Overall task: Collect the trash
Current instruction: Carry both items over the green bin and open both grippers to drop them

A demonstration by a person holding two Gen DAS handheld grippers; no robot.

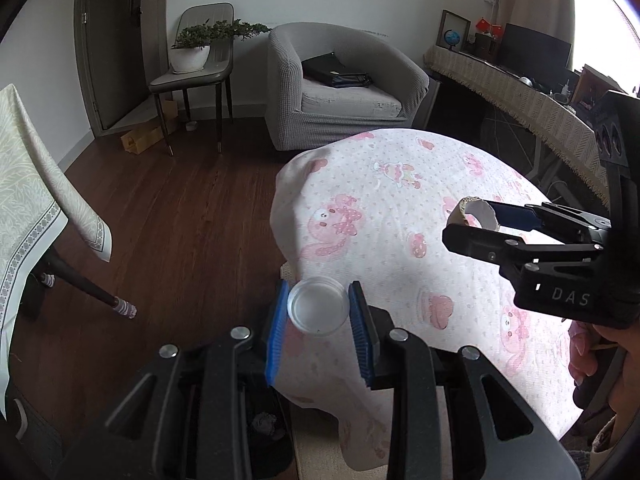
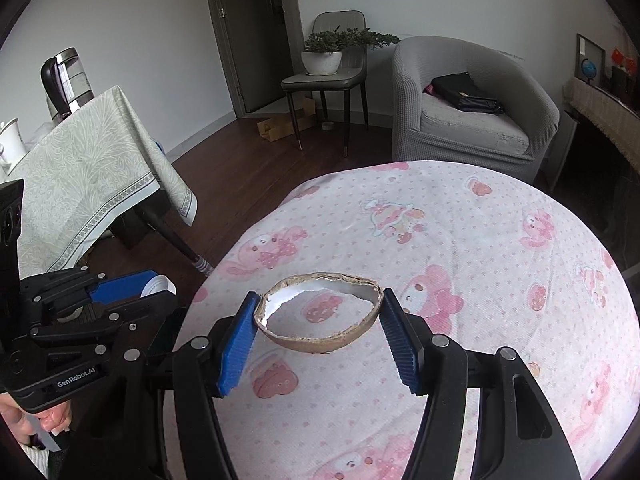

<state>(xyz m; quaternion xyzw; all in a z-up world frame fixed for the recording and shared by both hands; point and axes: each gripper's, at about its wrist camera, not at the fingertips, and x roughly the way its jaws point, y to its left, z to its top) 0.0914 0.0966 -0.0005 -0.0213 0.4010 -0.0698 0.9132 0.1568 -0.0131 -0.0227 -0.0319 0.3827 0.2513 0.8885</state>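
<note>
Jaws of both grippers are closed on trash: the left gripper (image 1: 318, 312) pinches a clear plastic lid (image 1: 317, 311) at the tabletop's (image 1: 400, 184) near-left edge, above a dark bin (image 1: 264, 428) below, nearer than the right gripper (image 2: 319, 320) clamping a coconut shell (image 2: 320, 316).

Window glare (image 1: 600, 12) whitens the tablecloth (image 1: 460, 280); fisheye edges bend and darken, sharp elsewhere.

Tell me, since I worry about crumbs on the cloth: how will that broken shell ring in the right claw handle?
The shell ring looks thin and jagged at its torn white edge, so it is probably brittle and may flake. Held only at its two ends by the right claw, it could crack under a harder squeeze. It is likely light.
</note>
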